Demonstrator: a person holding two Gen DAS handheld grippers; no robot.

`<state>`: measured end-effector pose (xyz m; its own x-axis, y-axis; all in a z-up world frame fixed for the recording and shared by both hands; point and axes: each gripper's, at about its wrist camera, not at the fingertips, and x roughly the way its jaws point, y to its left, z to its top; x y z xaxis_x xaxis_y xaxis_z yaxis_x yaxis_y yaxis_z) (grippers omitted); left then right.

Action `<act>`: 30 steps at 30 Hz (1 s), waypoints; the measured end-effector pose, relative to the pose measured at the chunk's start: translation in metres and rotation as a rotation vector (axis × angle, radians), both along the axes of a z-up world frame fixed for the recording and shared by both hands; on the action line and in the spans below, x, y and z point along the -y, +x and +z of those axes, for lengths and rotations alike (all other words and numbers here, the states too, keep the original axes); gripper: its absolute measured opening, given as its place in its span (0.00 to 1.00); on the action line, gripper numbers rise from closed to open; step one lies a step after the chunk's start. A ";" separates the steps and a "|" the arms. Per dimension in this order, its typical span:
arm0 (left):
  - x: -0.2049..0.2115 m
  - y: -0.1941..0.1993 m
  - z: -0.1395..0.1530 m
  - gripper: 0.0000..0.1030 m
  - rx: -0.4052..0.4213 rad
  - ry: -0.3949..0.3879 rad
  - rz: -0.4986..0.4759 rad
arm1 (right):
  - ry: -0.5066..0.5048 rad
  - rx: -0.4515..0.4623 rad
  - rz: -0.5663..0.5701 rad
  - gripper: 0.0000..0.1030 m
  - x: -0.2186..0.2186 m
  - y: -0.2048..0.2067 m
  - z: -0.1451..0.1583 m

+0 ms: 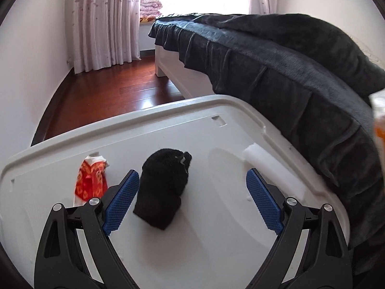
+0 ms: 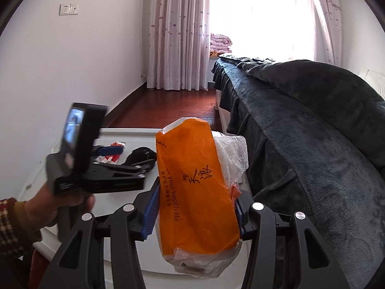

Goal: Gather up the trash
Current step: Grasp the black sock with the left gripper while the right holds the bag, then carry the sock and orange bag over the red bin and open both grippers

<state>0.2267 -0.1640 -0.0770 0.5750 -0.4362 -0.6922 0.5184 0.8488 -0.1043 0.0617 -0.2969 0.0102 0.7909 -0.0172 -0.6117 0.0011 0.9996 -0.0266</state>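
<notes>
On the white plastic lid (image 1: pixel 168 130) lie a black balled-up sock (image 1: pixel 163 185), a red-and-gold wrapper (image 1: pixel 90 180) to its left, and a white foam piece (image 1: pixel 267 166) to its right. My left gripper (image 1: pixel 192 192) is open just above the lid, its left pad beside the sock, the sock between the fingers. My right gripper (image 2: pixel 195 207) is shut on an orange plastic bag (image 2: pixel 195 187) with white crumpled plastic (image 2: pixel 231 154) sticking out of it, held above the lid's near right side. The left gripper (image 2: pixel 108 161), sock (image 2: pixel 140 155) and wrapper (image 2: pixel 115 144) also show in the right wrist view.
A bed with a dark grey blanket (image 1: pixel 288 67) runs along the right, touching the lid's edge. Red wooden floor (image 1: pixel 115 91) lies beyond. White wall on the left, pink curtains (image 1: pixel 105 19) and a bright window at the back.
</notes>
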 end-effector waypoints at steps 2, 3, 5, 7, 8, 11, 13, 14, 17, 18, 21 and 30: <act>0.005 0.010 -0.008 0.85 -0.012 0.018 -0.002 | 0.000 0.011 0.014 0.48 -0.005 -0.002 0.003; 0.008 0.015 -0.013 0.85 -0.022 0.032 -0.007 | -0.002 0.016 0.021 0.48 -0.007 -0.003 0.005; 0.014 0.018 -0.019 0.85 -0.016 0.066 -0.015 | -0.007 0.026 0.028 0.48 -0.010 -0.005 0.007; 0.018 0.020 -0.022 0.84 -0.007 0.090 -0.024 | -0.001 0.030 0.034 0.48 -0.011 -0.005 0.008; 0.019 0.021 -0.023 0.80 -0.007 0.093 -0.020 | 0.000 0.032 0.035 0.48 -0.012 -0.005 0.009; 0.018 0.025 -0.027 0.53 -0.026 0.107 -0.009 | 0.006 0.030 0.036 0.48 -0.011 -0.005 0.009; 0.018 0.025 -0.029 0.50 -0.024 0.110 -0.002 | 0.005 0.032 0.036 0.48 -0.012 -0.005 0.010; 0.018 0.024 -0.030 0.47 -0.019 0.111 0.002 | 0.005 0.035 0.037 0.48 -0.012 -0.006 0.011; 0.017 0.015 -0.029 0.43 0.005 0.112 0.009 | 0.002 0.044 0.034 0.48 -0.012 -0.007 0.013; 0.016 0.012 -0.029 0.43 -0.002 0.098 0.013 | 0.005 0.045 0.032 0.48 -0.011 -0.007 0.014; 0.012 0.003 -0.028 0.42 -0.008 0.085 0.021 | 0.007 0.051 0.025 0.49 -0.009 -0.009 0.014; -0.007 -0.021 -0.023 0.41 -0.019 0.040 0.093 | 0.007 0.038 0.020 0.49 -0.009 -0.007 0.011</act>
